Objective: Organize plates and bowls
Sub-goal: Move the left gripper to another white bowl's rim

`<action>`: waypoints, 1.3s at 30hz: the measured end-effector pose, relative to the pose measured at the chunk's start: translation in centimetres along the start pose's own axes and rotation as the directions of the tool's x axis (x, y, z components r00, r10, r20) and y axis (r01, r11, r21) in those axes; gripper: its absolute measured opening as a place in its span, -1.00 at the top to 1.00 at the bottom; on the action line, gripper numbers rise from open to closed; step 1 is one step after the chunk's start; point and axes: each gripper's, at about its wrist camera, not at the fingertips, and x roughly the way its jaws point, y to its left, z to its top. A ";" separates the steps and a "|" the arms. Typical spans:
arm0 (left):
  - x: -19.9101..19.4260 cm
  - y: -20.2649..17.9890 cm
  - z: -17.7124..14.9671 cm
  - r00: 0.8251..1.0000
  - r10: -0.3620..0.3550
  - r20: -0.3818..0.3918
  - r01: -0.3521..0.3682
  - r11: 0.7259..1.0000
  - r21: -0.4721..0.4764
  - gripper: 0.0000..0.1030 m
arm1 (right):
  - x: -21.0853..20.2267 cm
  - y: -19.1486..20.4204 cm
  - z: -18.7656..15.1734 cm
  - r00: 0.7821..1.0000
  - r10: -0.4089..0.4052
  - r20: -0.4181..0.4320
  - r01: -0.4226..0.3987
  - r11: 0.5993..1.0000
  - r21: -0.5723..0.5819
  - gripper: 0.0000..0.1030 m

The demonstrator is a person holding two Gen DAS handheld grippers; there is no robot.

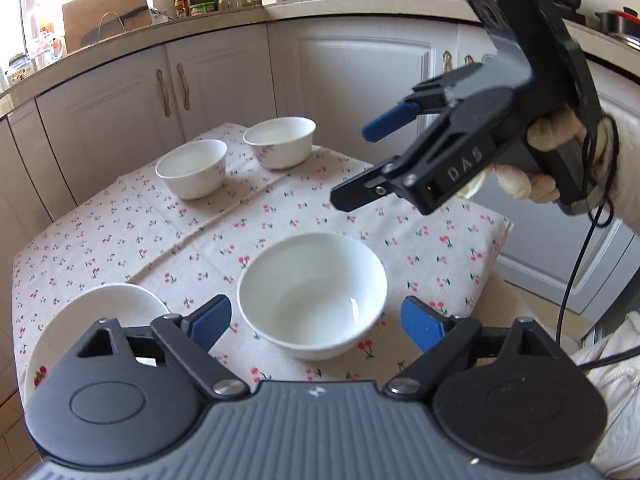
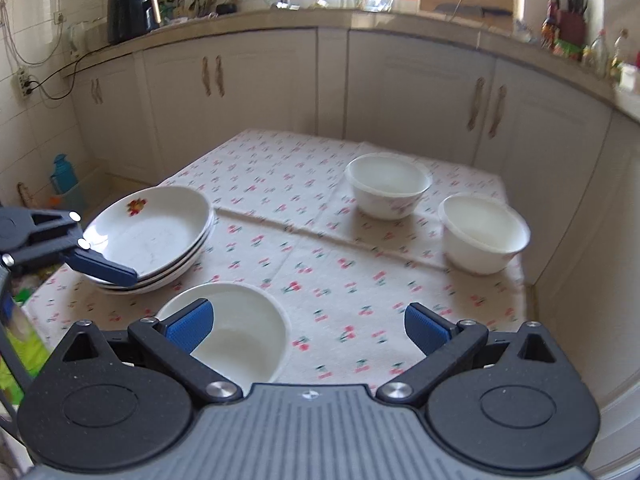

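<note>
bowls, three of them, sit scattered on the bench [image 2: 320, 184]: near bowl [image 1: 313, 294], two far bowls [image 2: 387, 185] (unstacked); plates [image 2: 152, 236] already stacked; left tongs [image 1: 316, 326] and right tongs [image 2: 310, 328] both spread wide, empty.

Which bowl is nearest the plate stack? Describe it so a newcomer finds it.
On the cherry-print tablecloth, find the stack of plates at one edge. The plain white bowl beside it stands alone near the grippers; the two patterned bowls sit together at the far side.
</note>
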 end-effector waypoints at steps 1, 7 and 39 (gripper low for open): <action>0.0 0.3 0.4 1.000 -0.003 0.000 0.003 1.000 -0.008 -0.78 | -0.2 -0.5 -0.2 1.000 -0.019 0.026 0.018 1.000 0.007 -1.00; 1.3 2.0 3.0 1.000 -0.009 -0.015 0.008 0.998 -0.060 -0.78 | 0.1 -3.6 -0.9 0.987 -0.147 0.071 0.138 0.984 0.110 -1.00; 19.7 9.3 19.1 0.981 -0.109 -0.158 0.102 0.994 -0.048 -0.79 | 8.6 -9.2 1.5 0.940 -0.340 -0.003 0.339 0.935 0.109 -1.00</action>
